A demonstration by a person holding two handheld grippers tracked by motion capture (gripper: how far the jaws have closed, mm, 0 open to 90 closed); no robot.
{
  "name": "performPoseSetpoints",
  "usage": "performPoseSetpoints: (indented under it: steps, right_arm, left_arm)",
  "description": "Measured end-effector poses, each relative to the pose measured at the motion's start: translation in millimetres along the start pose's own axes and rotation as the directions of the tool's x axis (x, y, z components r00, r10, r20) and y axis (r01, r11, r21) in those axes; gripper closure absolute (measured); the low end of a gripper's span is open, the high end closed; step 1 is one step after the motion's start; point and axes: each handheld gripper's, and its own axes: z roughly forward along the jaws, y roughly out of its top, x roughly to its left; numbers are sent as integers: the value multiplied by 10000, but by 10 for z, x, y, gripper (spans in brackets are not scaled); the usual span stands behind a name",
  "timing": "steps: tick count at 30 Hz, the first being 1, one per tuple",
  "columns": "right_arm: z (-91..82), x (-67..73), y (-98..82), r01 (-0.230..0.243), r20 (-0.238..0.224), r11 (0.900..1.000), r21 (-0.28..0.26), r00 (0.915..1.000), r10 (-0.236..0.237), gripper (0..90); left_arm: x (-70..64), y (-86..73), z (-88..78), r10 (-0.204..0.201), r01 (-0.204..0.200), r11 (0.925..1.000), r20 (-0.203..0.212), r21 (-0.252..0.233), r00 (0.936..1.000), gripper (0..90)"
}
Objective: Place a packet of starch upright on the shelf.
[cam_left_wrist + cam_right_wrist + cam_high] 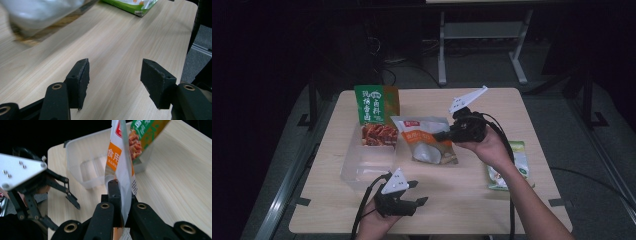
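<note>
Pouch of white and orange foil hangs over the middle of the counter, pinched by its edge in the right gripper, whose jaws are clamped tight on the film. Beside it sits a clear plastic bin with a green packet standing at its far end. Nearer the person, the left gripper hovers over bare wood, its jaws spread fairly wide with nothing between them. Another green packet lies flat by the right forearm.
</note>
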Motion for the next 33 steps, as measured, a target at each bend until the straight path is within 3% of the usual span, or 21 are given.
performPoseSetpoints:
  steps: [3,5,12,16,25,33]
  right_arm:
    - [31,9,60,154,-74,9999,-36,9999,-154,900]
    - [63,47,126,-6,-257,9999,-115,9997,3,900]
    - [186,150,366,469,-647,9987,-207,9967,-482,900]
    - [251,184,435,473,-852,9986,-237,9951,-492,900]
    - [493,305,658,794,-1461,9962,-356,9857,-838,900]
    - [692,381,812,931,-1704,9951,-345,9805,-977,900]
  left_arm:
    - [-7,-10,0,8,-8,10000,32,-38,10000,383]
    - [-12,-19,3,86,-86,10000,18,-31,10000,370]
    - [-51,-58,35,93,-94,10000,205,31,9997,354]
    - [-41,-62,24,215,-217,9997,192,112,9996,351]
    - [-42,-82,21,187,-188,9998,271,5,9995,325]
    - [-34,-89,-1,236,-236,9997,249,5,9994,323]
